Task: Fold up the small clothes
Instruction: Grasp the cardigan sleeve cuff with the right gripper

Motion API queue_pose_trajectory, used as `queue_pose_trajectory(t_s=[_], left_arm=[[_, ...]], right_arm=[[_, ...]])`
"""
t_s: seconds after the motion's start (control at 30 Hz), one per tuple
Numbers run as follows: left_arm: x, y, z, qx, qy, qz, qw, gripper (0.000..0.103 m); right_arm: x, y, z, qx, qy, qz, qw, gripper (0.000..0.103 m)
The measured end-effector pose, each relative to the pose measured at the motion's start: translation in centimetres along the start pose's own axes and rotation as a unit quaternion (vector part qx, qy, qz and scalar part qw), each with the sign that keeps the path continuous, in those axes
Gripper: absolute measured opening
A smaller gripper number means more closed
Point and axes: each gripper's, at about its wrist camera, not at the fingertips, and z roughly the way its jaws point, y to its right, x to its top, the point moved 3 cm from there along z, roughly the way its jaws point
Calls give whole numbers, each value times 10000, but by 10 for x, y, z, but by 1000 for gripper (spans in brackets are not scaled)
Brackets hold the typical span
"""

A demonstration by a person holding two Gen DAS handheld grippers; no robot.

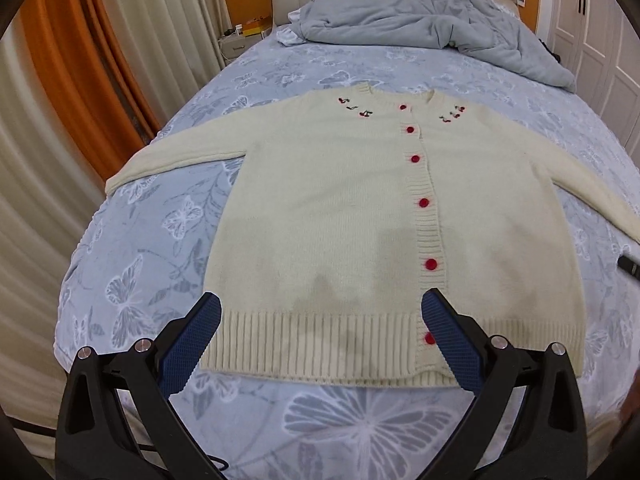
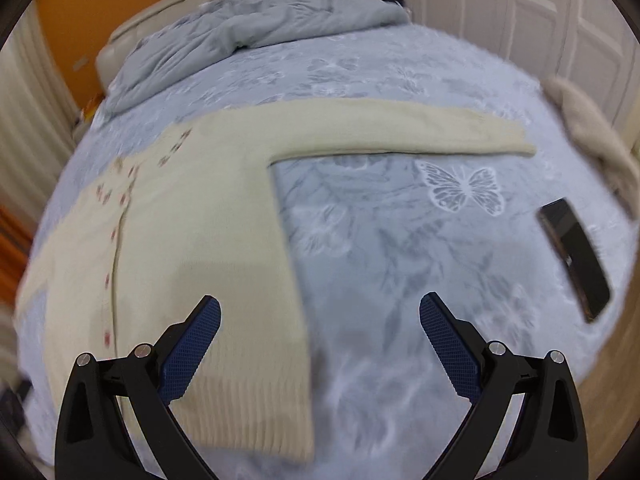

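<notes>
A cream knit cardigan (image 1: 340,208) with red buttons and cherry embroidery lies flat, face up, on the bed, both sleeves spread out sideways. My left gripper (image 1: 320,320) is open and empty, hovering above the ribbed hem. In the right wrist view the cardigan (image 2: 192,240) fills the left half, its right sleeve (image 2: 400,128) stretched out to the right. My right gripper (image 2: 320,320) is open and empty above the cardigan's lower right corner and the bare sheet. This view is blurred.
The bed sheet (image 1: 140,248) is blue with a butterfly print. A rumpled grey duvet (image 1: 420,20) lies at the headboard end. A black phone (image 2: 574,258) lies on the sheet to the right. A beige garment (image 2: 592,128) lies at the right bed edge. Curtains hang left.
</notes>
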Motion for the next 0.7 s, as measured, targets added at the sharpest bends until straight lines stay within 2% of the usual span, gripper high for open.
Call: queue_pose_trajectory(t_s=[0.07, 0.17, 0.3, 0.43, 0.47, 0.5, 0.53, 0.6, 0.63, 0.7], left_arm=[[2, -1, 5, 5, 9, 13, 10000, 98], [3, -3, 12, -9, 0, -21, 10000, 98], [2, -6, 22, 3, -47, -67, 10000, 98], [3, -7, 37, 35, -150, -81, 9998, 98], [4, -7, 41, 42, -183, -75, 9998, 98], [4, -7, 43, 41, -200, -75, 9998, 98], [5, -6, 48, 35, -221, -66, 9997, 98], [8, -4, 56, 71, -270, -28, 9996, 98], [9, -4, 60, 69, -305, -31, 9995, 98], [12, -6, 65, 32, -344, -90, 9994, 98]], right_arm=[[26, 25, 23, 174, -34, 351, 9992, 97], [74, 75, 63, 81, -28, 962, 9953, 97], [127, 146, 111, -151, -91, 1934, 9810, 94], [152, 195, 135, -502, -8, 2662, 9626, 93], [156, 201, 139, -498, 12, 2758, 9599, 89], [161, 207, 146, -441, 30, 2861, 9572, 84], [164, 210, 151, -421, 30, 2912, 9557, 74], [169, 214, 157, -539, 85, 2926, 9547, 39], [174, 209, 158, -413, 102, 2883, 9566, 11], [189, 193, 143, 74, 562, 2853, 9568, 11]])
